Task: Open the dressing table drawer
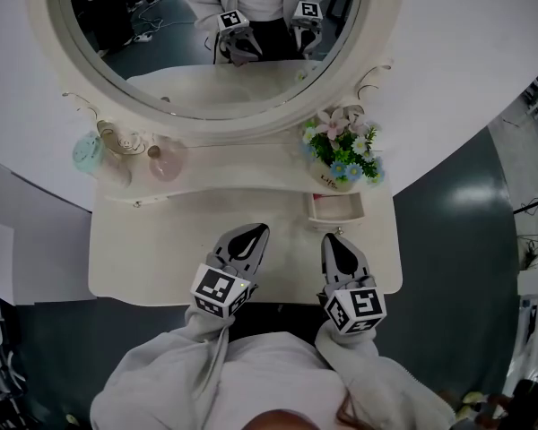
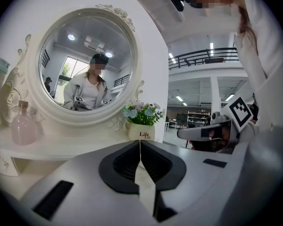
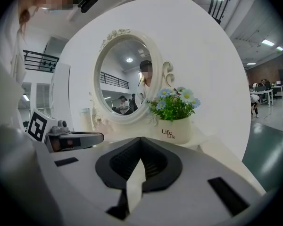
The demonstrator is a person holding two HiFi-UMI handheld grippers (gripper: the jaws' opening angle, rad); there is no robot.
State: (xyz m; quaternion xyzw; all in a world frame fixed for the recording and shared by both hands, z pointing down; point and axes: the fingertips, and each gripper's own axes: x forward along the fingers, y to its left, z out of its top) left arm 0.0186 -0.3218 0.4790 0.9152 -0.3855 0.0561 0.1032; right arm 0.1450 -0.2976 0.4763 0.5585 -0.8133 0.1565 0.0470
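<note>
Right gripper (image 1: 337,239) just before drawer (image 1: 335,210)

left hand-held gripper (image 1: 254,233), right hand-held gripper (image 1: 334,240), closed

The dressing table (image 1: 161,258) was cream. At eleven o'clock on it stood a pale pink bottle (image 1: 165,163) and a teal container (image 1: 87,153). At one o'clock were blue, pink and white flowers (image 1: 342,146) in a white pot (image 3: 175,130).

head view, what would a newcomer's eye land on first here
The round mirror at the back of the dressing table, reflecting the person. The flower pot at the right, with a small drawer below it that looks pulled out. The left gripper and right gripper, both shut, are near the front edge.
</note>
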